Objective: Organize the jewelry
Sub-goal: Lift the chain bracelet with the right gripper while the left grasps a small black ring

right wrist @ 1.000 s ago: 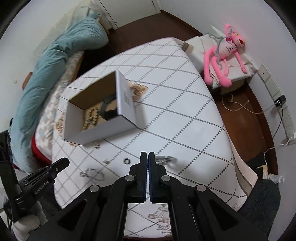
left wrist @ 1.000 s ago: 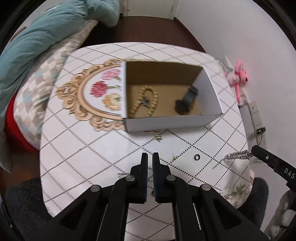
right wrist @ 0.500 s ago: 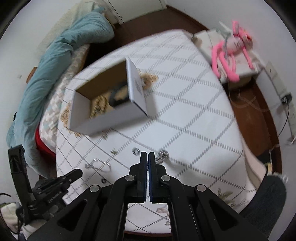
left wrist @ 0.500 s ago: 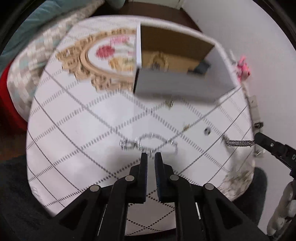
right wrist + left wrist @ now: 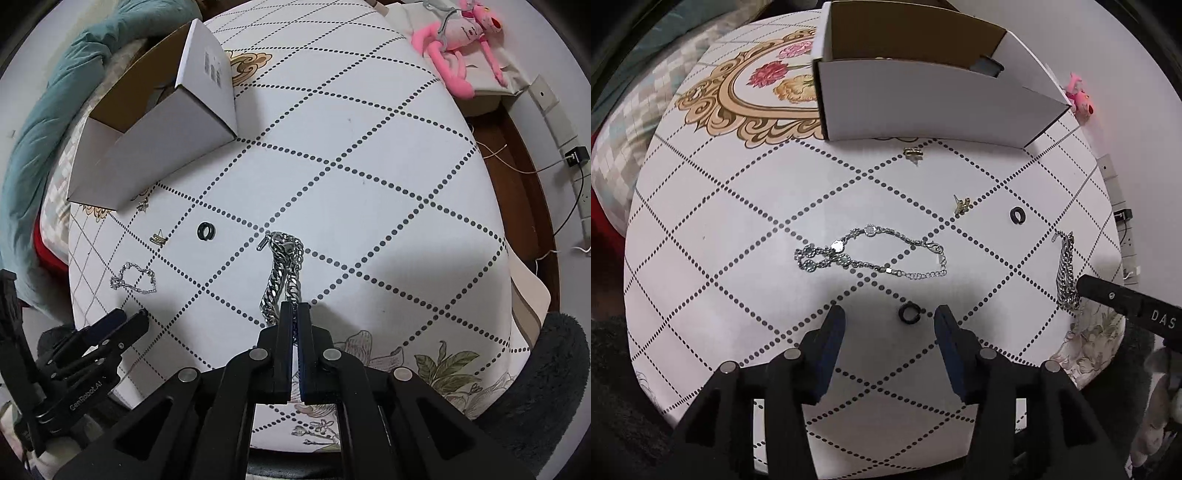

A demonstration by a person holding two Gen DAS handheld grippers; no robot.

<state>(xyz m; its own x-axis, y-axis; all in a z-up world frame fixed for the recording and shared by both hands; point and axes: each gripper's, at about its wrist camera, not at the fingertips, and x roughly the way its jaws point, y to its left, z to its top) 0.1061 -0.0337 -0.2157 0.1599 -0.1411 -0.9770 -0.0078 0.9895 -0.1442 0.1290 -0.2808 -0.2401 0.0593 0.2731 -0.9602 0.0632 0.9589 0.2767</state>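
jewelry (image 5: 871,254) strewn on diamond-dotted tablecloth (image 5: 738,206); bedding (image 5: 48,99) beside.

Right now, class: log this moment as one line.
left gripper: opening, straddling black ring | right gripper: parting slightly at chunky chain | box: waiting

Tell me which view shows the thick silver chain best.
The right wrist view: the thick silver chain lies whole and central, ahead of the right gripper. The left wrist view shows it small at the edge.
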